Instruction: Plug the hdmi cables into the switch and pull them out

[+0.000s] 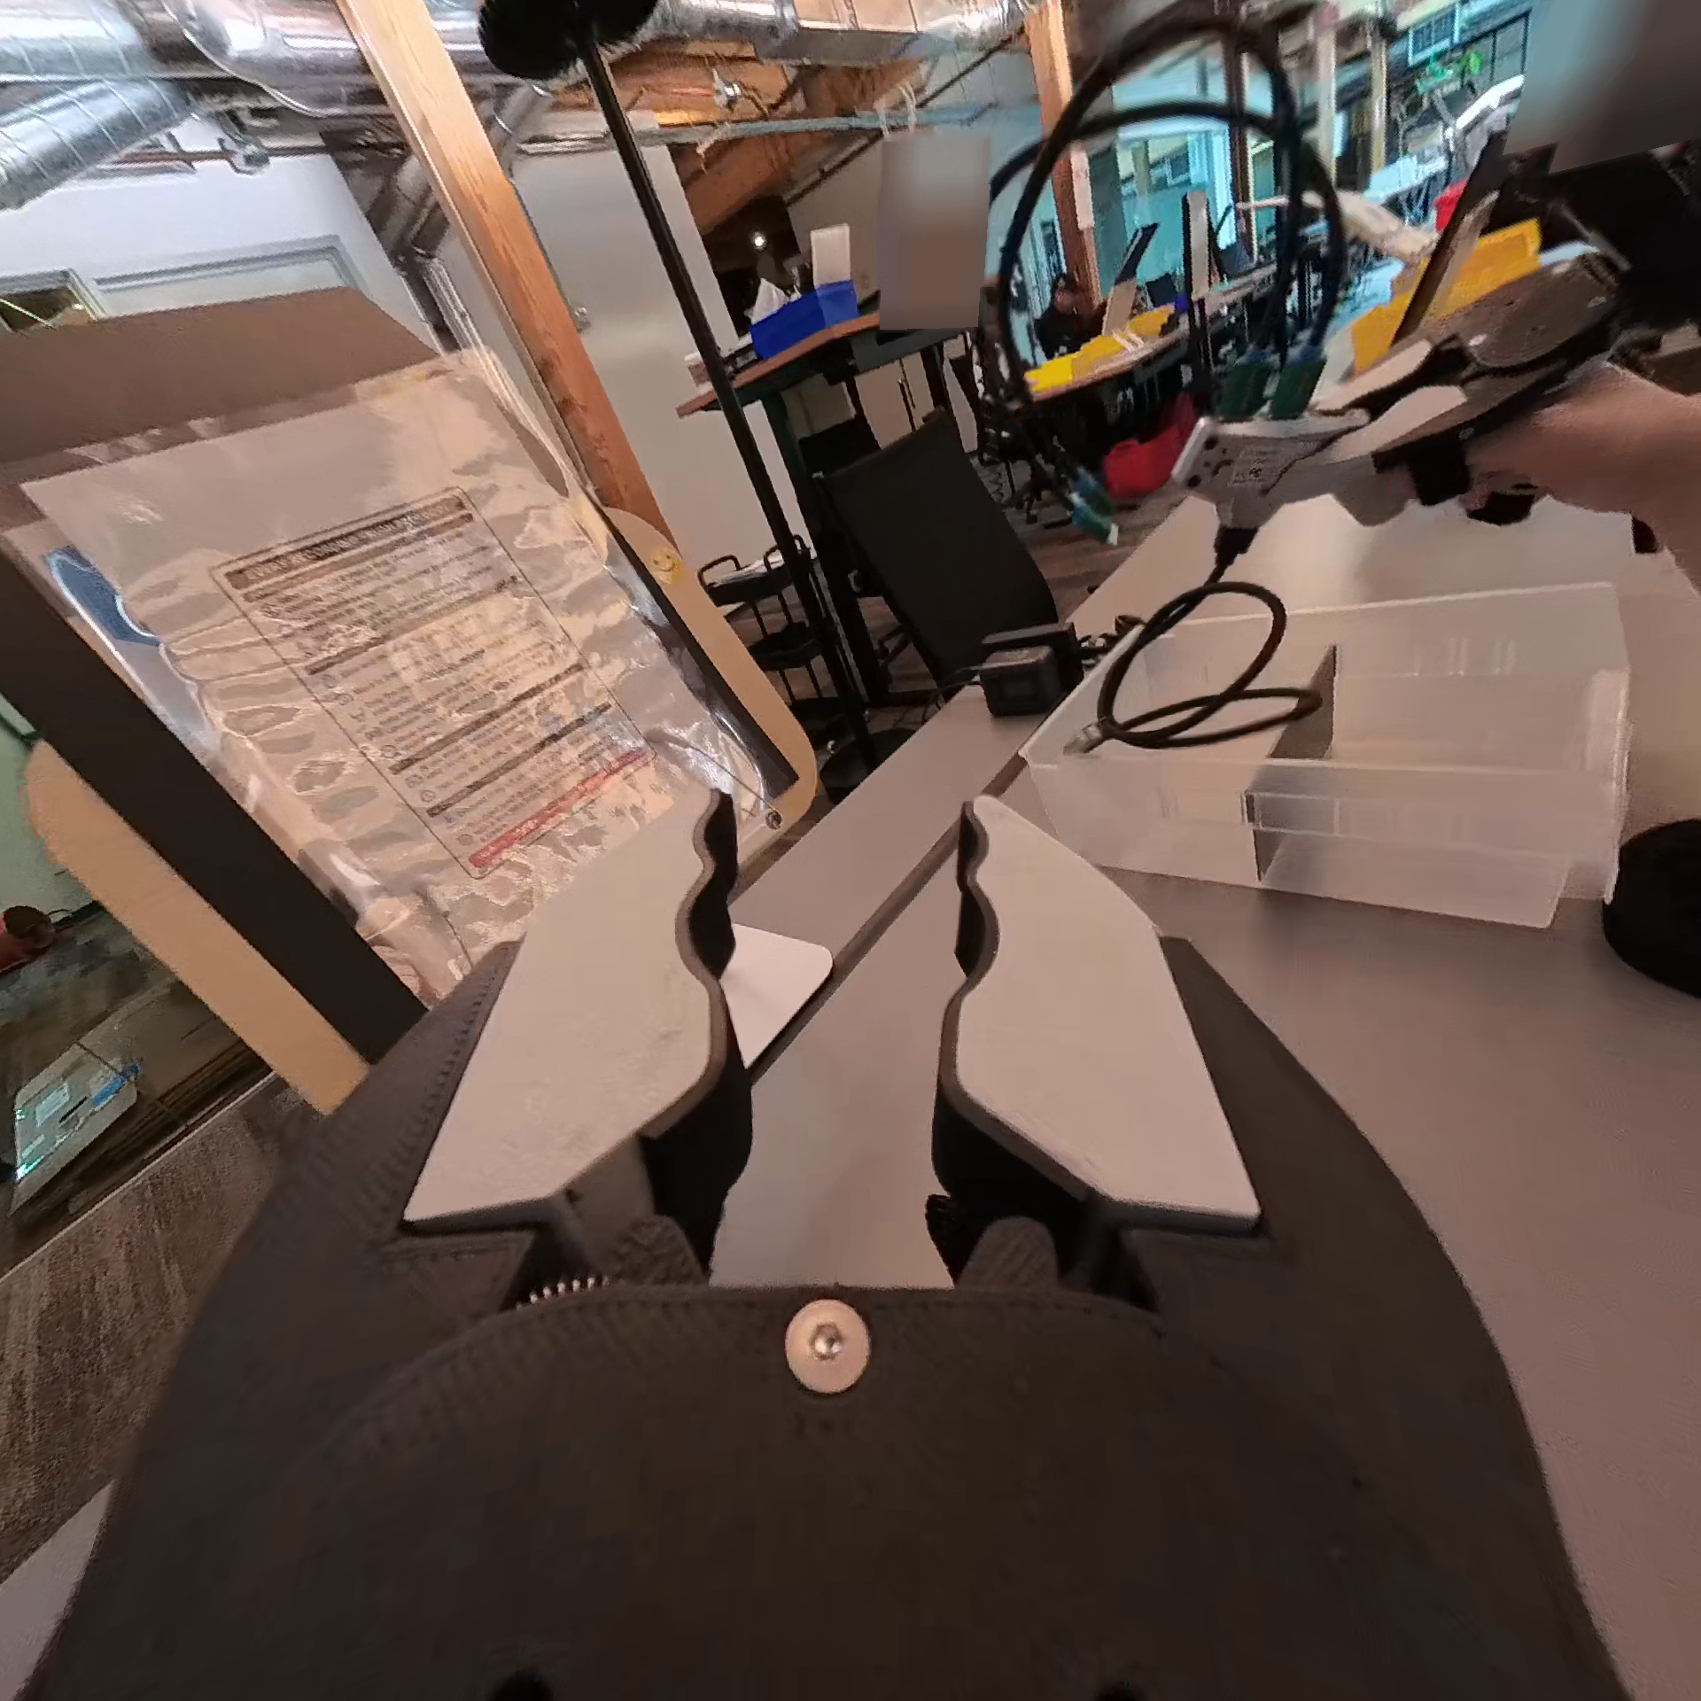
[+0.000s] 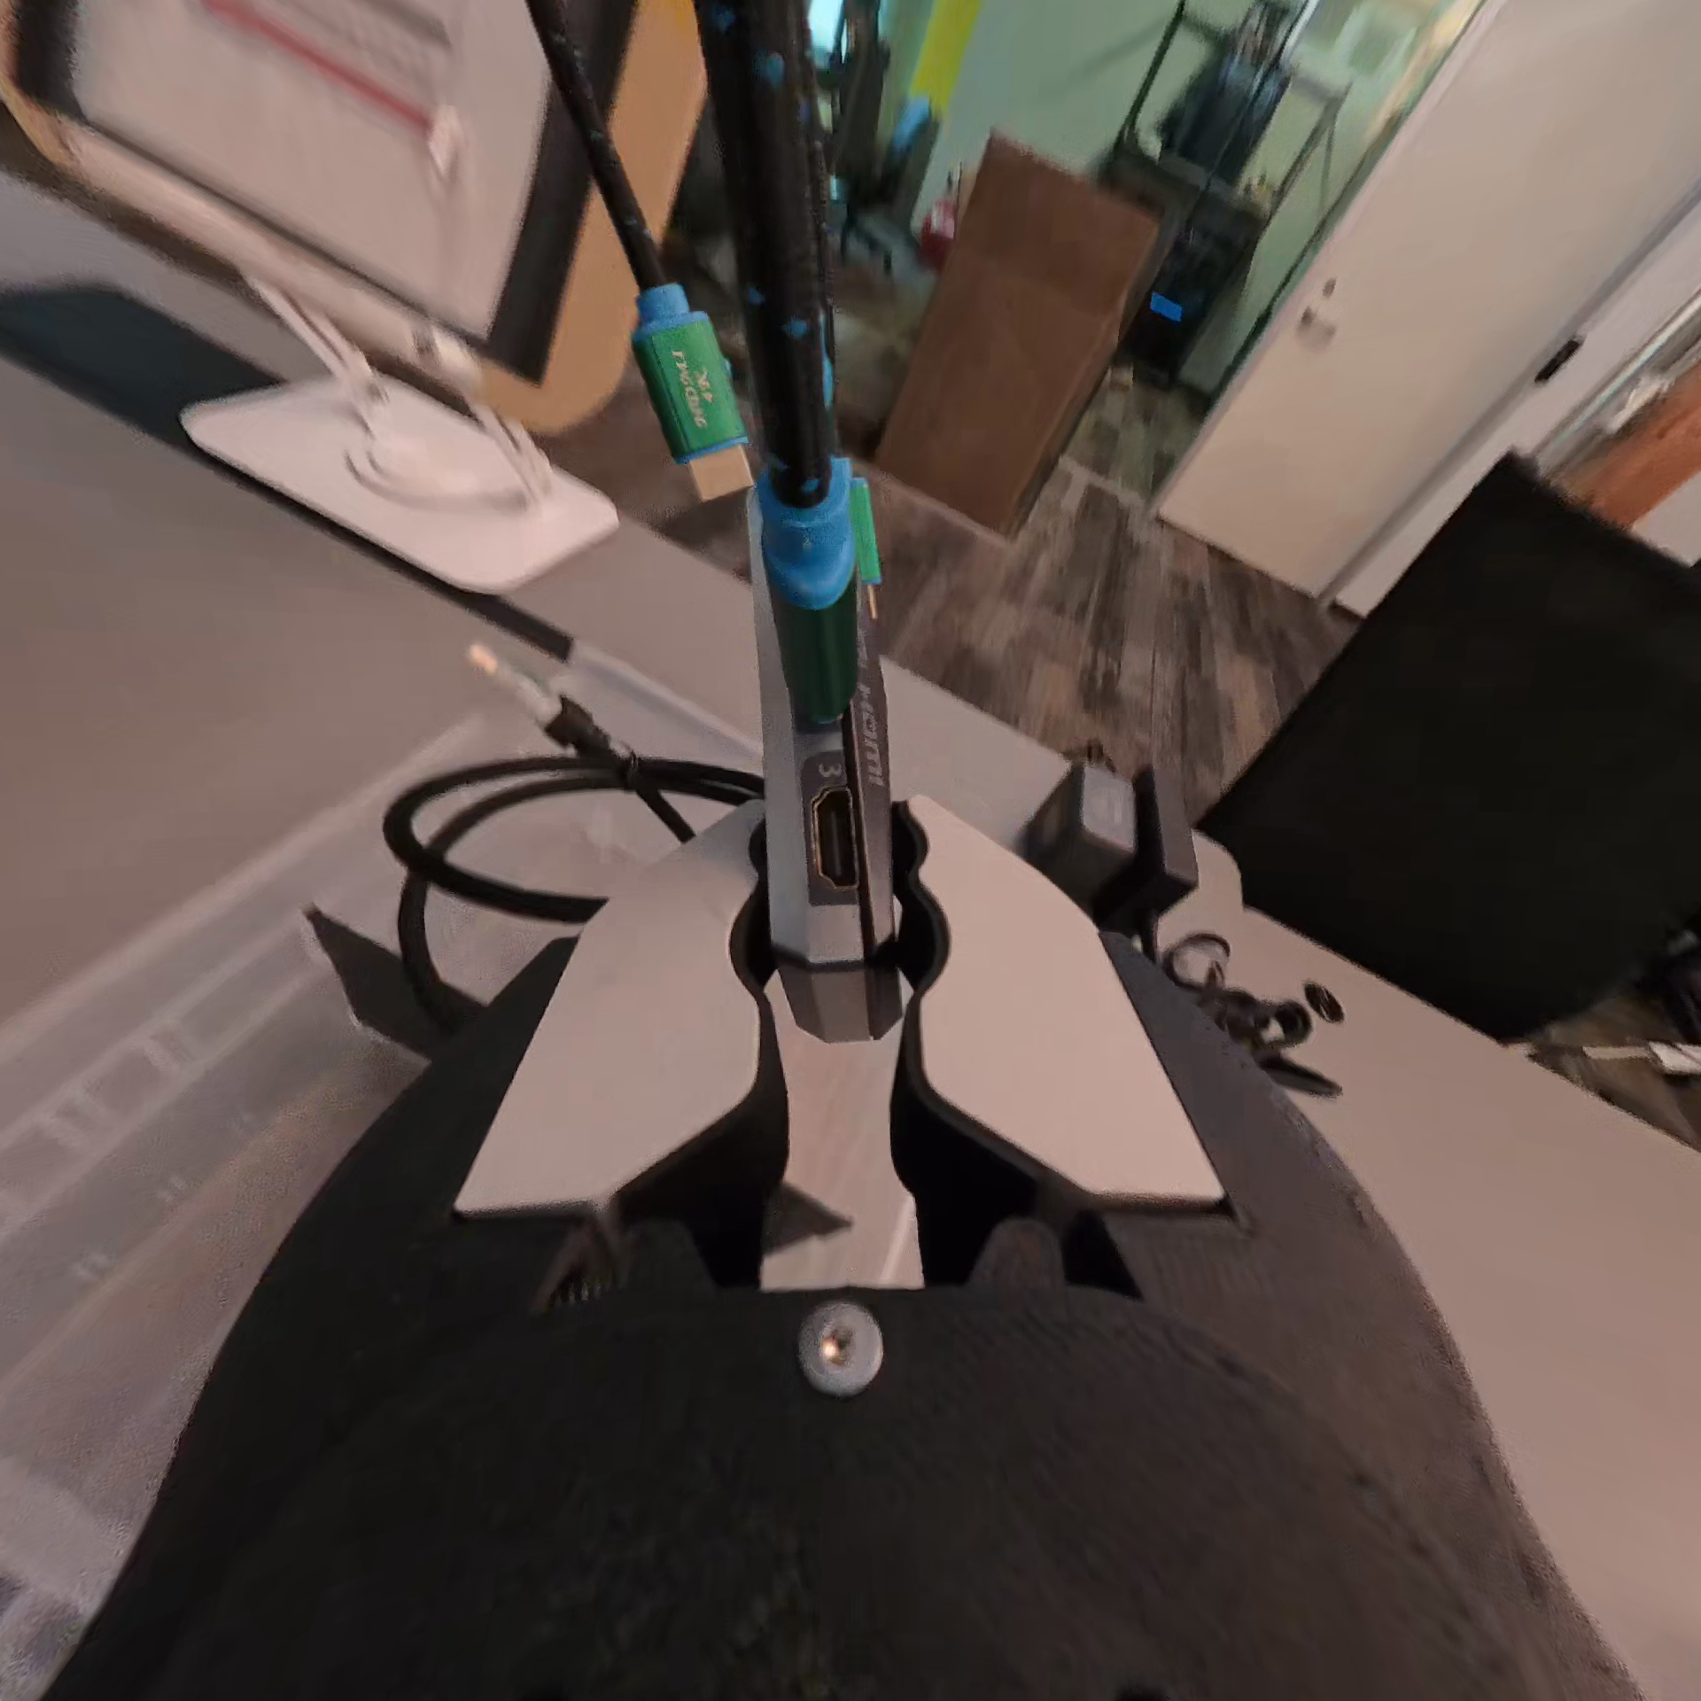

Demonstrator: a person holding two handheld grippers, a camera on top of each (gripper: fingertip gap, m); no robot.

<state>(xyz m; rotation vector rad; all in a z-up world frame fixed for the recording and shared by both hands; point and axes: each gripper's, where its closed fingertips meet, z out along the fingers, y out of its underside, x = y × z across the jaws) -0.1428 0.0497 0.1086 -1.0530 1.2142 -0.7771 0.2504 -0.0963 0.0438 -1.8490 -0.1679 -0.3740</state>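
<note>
My right gripper (image 2: 833, 819) is shut on a grey HDMI switch (image 2: 828, 957) and holds it in the air, edge-on. One green-and-blue HDMI plug (image 2: 815, 635) sits in the switch; the port (image 2: 833, 851) below it is empty. A loose green plug (image 2: 695, 396) hangs free to the left. In the left wrist view the switch (image 1: 1233, 465) is at the upper right in the right gripper (image 1: 1335, 423), with braided cables (image 1: 1040, 184) looping above it and two green plugs (image 1: 1270, 382) in it. My left gripper (image 1: 847, 856) is open and empty over the table.
A clear plastic bin (image 1: 1381, 782) stands under the switch with a black cable (image 1: 1197, 700) hanging into it. A black power adapter (image 1: 1026, 681) lies behind the bin. A plastic-wrapped monitor (image 1: 368, 644) stands at the left on a white stand (image 2: 396, 479). A black chair (image 1: 939, 543) stands beyond the table edge.
</note>
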